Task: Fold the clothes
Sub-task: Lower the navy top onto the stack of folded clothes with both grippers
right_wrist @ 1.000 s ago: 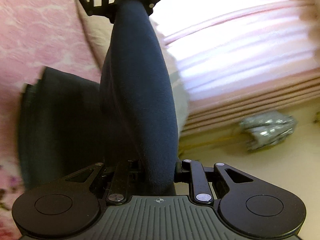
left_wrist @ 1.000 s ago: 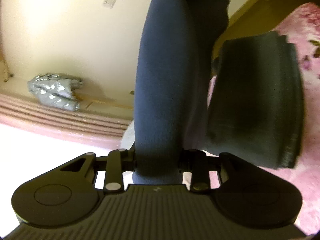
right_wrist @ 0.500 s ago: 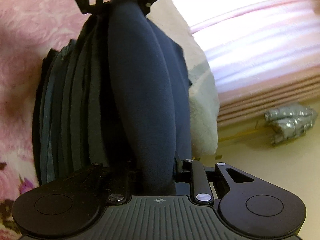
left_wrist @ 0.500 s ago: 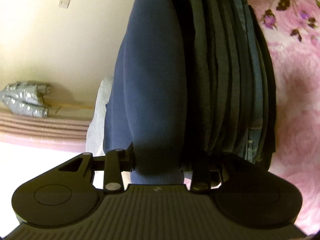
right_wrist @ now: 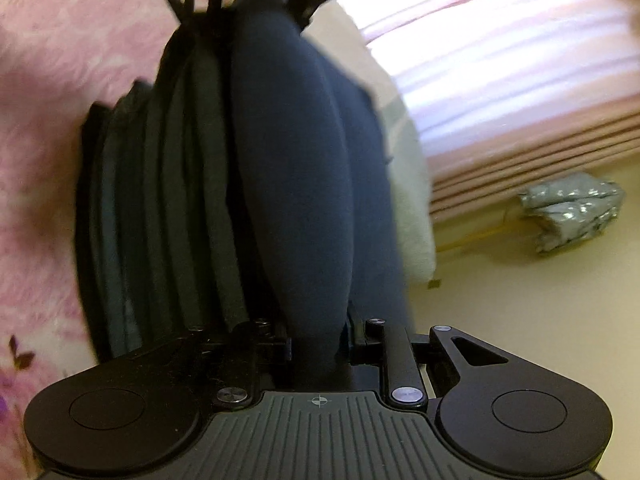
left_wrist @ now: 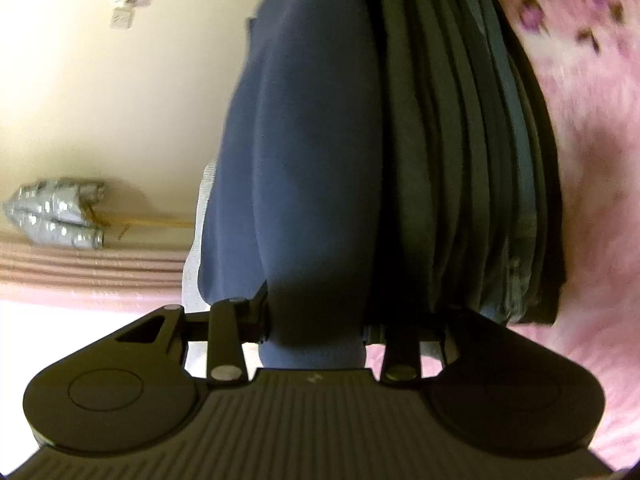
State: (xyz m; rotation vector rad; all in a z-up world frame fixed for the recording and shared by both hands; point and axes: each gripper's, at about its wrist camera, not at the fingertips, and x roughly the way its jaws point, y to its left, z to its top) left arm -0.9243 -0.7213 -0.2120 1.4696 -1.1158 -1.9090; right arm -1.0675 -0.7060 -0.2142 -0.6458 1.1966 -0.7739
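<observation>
Pressing navy garment (left_wrist: 316,160) edge against stack (left_wrist: 460,160).

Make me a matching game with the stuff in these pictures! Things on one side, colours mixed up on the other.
Things:
1. folded garment held in both claws
2. bedspread
3. crumpled bundle on the floor
4. stack of folded clothes

Colours:
A. pink with flowers
B. silvery grey
C. dark grey and black layers
D. navy blue

Pairs: 1-D, 2-A, 3-B, 4-C
</observation>
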